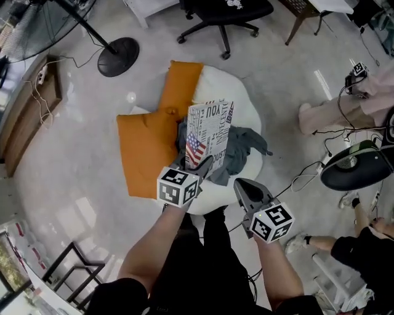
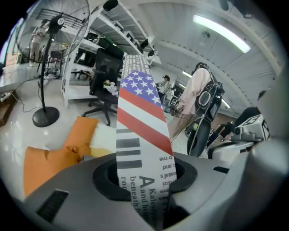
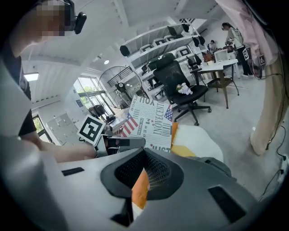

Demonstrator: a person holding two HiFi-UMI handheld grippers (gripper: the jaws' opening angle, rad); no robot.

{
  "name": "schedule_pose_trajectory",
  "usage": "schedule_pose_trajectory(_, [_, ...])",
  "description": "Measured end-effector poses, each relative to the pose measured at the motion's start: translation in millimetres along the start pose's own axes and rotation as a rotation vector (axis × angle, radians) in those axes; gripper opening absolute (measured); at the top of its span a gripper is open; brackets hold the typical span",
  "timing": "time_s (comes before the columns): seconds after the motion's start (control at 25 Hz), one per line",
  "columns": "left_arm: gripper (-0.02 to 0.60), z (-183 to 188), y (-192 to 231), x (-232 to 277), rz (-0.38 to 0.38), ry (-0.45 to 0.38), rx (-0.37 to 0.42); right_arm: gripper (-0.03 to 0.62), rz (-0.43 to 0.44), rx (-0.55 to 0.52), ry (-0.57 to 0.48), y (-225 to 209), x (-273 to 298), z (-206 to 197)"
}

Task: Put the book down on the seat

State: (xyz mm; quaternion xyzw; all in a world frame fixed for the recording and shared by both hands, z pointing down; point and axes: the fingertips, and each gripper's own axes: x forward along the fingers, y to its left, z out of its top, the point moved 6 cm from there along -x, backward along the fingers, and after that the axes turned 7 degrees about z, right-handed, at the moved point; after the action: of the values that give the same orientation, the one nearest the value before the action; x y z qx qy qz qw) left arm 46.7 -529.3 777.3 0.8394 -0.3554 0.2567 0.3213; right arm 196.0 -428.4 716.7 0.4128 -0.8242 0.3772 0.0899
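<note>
The book (image 1: 209, 132), a thin volume with newsprint lettering and a stars-and-stripes flag, stands nearly upright over the white round seat (image 1: 229, 86). My left gripper (image 1: 206, 165) is shut on its lower edge. In the left gripper view the book (image 2: 141, 122) rises straight up from between the jaws of the left gripper (image 2: 145, 178). My right gripper (image 1: 239, 183) hangs to the right of the book, near the seat's front edge, shut and with nothing in it. In the right gripper view the right gripper (image 3: 143, 151) points toward the book (image 3: 151, 122).
Orange cushions (image 1: 149, 147) lie across the seat's left side, and a grey cloth (image 1: 247, 147) is bunched on its right. A black office chair (image 1: 225, 15) stands behind, a fan base (image 1: 118, 56) at back left. Cables and a black domed fan base (image 1: 357, 167) are at right, near a person (image 1: 363, 246).
</note>
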Motion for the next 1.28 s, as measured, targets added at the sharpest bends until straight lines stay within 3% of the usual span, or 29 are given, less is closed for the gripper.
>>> schedule_pose_trajectory(0.28, [0.166, -64, 39, 100, -0.032, 0.001, -0.13, 0.015, -0.007, 0.044, 0.063, -64, 47, -77])
schedule_pose_trajectory(0.68, [0.176, -86, 103, 243, -0.125, 0.022, -0.437, 0.015, -0.008, 0.101, 0.076, -91, 83, -133])
schedule_pose_trajectory(0.76, [0.234, -92, 105, 257, -0.156, 0.059, -0.411, 0.015, -0.01, 0.112, 0.087, -90, 85, -140])
schedule_pose_trajectory(0.88, [0.316, -104, 114, 255, -0.076, 0.154, -0.324, 0.015, -0.011, 0.12, 0.085, -83, 87, -140])
schedule_pose_trajectory(1.12, [0.333, -131, 131, 214, 0.048, 0.255, -0.372, 0.015, 0.003, 0.105, 0.047, -53, 91, -114])
schedule_pose_trajectory(1.28, [0.342, -122, 132, 198, 0.04, 0.365, -0.305, 0.015, 0.019, 0.073, 0.032, -24, 92, -92])
